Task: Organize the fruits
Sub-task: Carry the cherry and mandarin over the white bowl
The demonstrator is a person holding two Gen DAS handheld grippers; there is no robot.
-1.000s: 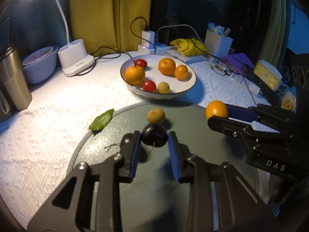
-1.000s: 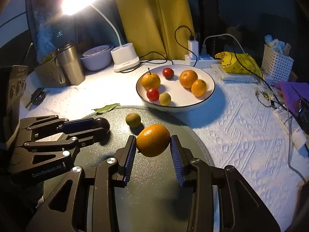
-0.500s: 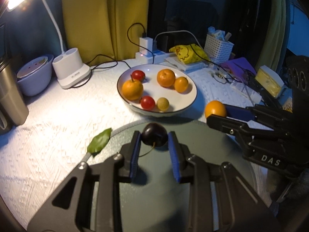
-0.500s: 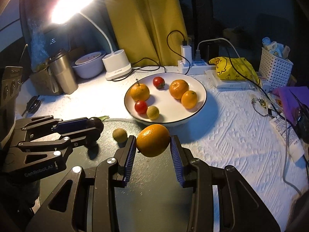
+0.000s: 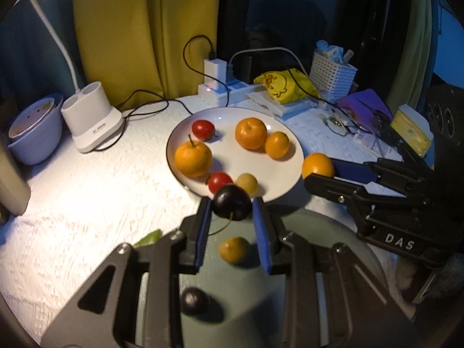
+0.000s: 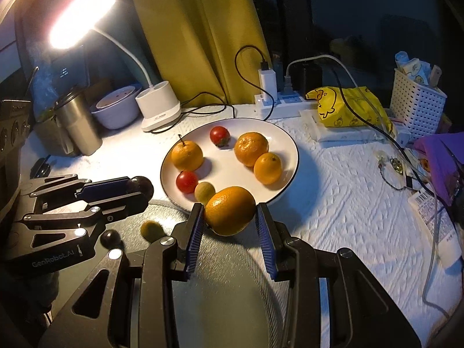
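We've carried both fruits up off the grey mat: left gripper [image 5: 232,217] clamps the dark plum [image 5: 232,202], right gripper [image 6: 229,223] the orange [image 6: 230,210], both now at the plate [image 6: 285,142] rim, ready to drop

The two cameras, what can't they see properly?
- Left wrist view: the green leaf is mostly hidden behind the left gripper.
- Left wrist view: the small dark fruit on the mat is blurred, so its kind is unclear.
- Right wrist view: the orange in the right gripper covers the plate's near rim.
- Both views: the bowl's contents are too small to tell.
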